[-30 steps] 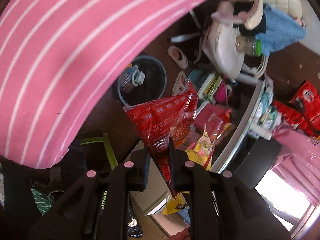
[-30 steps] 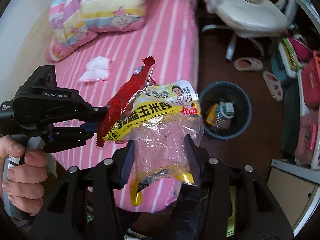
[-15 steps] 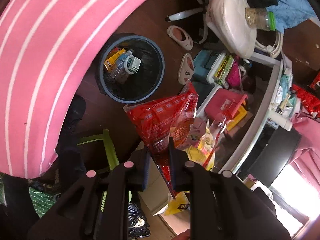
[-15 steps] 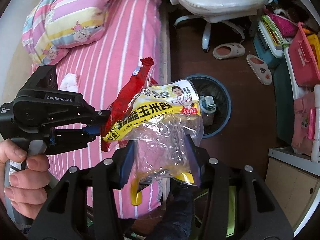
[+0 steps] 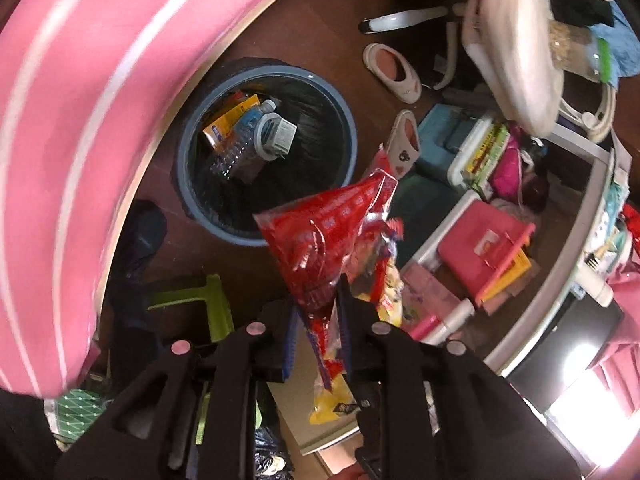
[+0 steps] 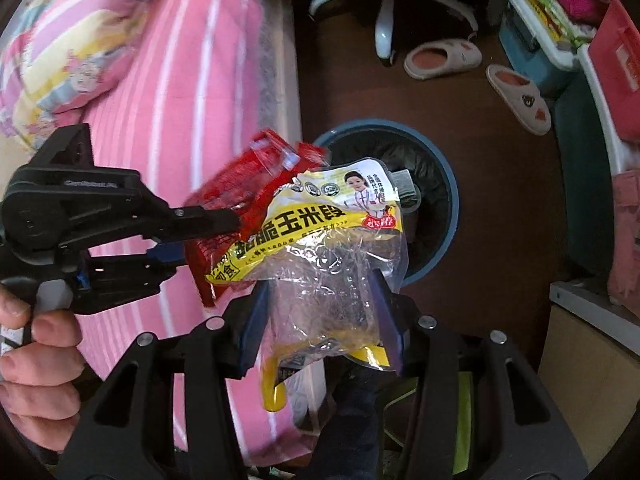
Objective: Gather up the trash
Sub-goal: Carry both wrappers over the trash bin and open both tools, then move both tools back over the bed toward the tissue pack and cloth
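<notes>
While the left tongs (image 5: 316,320) pinch the narrow tail of a red wrapper (image 5: 328,240), their jaws are beginning to ease apart with the foil between them; the right tongs (image 6: 320,312) stand about half open, pads pressed on either flank of a clear and yellow snack bag (image 6: 320,248). Both pieces of litter are gripped low so that their loose bodies fan forward, out over the bin (image 5: 188,152) on the floor, which looks like the reason for the steep downward tilt: whatever is let go should fall inside its rim. In the right wrist view the left tongs (image 6: 236,236) come in from the side, a hand (image 6: 36,352) on the trigger, so the two wrappers overlap above the bin (image 6: 450,208).

The red wrapper is glossy, creased foil tapering to a point at the grip. The snack bag is crinkled transparent film with a yellow printed band, puffed enough to hold the jaws wide. The bin is round, blue-grey rimmed, black-lined, and already holds a crushed clear bottle (image 5: 244,140) and a yellow carton (image 5: 228,124). Beside it runs a pink striped bed (image 5: 80,120); slippers (image 6: 442,58) lie on the dark floor (image 6: 500,272).
</notes>
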The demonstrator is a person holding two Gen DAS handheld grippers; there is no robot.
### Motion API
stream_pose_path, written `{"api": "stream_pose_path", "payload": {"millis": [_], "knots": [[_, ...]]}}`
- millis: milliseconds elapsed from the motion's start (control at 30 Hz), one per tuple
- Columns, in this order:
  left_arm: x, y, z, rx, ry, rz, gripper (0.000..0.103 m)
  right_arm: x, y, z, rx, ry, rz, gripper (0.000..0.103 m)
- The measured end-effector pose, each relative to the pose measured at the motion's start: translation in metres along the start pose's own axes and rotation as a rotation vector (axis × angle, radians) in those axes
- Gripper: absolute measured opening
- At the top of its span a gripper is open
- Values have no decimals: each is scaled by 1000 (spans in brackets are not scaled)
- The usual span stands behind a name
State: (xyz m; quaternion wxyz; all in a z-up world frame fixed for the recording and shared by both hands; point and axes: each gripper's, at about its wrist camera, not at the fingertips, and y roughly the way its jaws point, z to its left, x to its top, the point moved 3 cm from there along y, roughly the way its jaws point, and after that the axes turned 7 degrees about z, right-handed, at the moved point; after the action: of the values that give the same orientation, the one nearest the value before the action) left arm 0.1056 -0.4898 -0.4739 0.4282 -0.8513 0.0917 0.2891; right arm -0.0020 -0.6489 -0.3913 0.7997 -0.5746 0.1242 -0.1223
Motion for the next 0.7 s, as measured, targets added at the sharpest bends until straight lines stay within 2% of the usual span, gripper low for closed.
{"api": "stream_pose_path", "payload": {"millis": [33,67,100,133,233,467,567,700], "knots": [[9,8,3,12,-8,2,28,4,9,-4,-6,-1,5,52],[17,15,6,16,-17,8,53,8,19,-8,-20,-4,9,57],[24,21,9,19,-29,8,67,13,33,-13,-48,-9,23,59],[30,26,12,23,-33,3,75,16,42,-16,-66,-12,37,60],[42,39,17,14,-21,33,75,18,66,-26,-108,-17,83,72],[24,20,44,-11,-48,41,75,-12,59,-24,-107,-9,92,79],[8,-2,59,-24,-72,27,75,-28,44,-5,-91,-23,82,80],[-16,-41,78,-58,-99,-3,79,-48,16,44,-74,-102,47,82]]}}
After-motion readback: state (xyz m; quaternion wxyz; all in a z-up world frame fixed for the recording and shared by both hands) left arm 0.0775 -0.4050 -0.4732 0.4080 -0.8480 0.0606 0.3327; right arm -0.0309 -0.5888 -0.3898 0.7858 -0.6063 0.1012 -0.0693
